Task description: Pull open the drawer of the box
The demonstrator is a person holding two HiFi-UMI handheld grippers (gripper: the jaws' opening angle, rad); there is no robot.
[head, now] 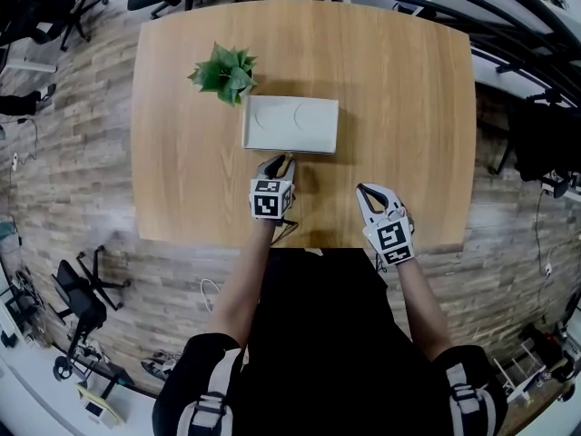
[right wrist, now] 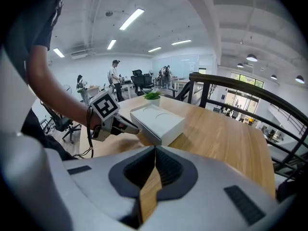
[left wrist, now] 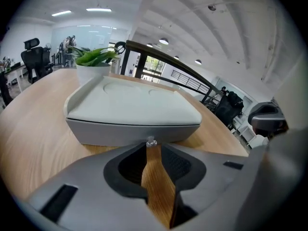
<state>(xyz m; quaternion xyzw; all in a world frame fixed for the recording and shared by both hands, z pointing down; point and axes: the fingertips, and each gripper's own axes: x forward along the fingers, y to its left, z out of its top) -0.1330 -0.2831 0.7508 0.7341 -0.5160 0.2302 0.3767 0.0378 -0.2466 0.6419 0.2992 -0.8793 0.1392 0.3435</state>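
The flat pale grey box (head: 290,123) lies around the middle of the light wooden surface (head: 399,98). Its long drawer front (left wrist: 130,131) is turned to the near edge, so it faces the person squarely. The drawer looks fully closed, its face flush under the lid. A small green plant in a white pot (head: 224,71) stands just beside the box's far-left corner, on the far side and out of the pulling path.

The left tool (head: 280,163) is between the box and the near edge, nosed right up to the drawer front. In the left gripper view its jaws are only narrowly apart, and the tiny clear knob (left wrist: 151,141) sits right at the mouth of that gap. The slit looks a touch wider than the knob, so I read this as lined up for the pinch rather than clamped on. The tool comes in low and level, which makes sense: a straight draw towards the near edge should slide the drawer out cleanly.

The right tool (head: 365,191) waits close to the near edge, towards the right corner and well apart from the box. Its jaws are together on nothing, the tips meeting over bare wood. It might be needed to steady the box, which looks light enough to drag along when the knob is pulled.
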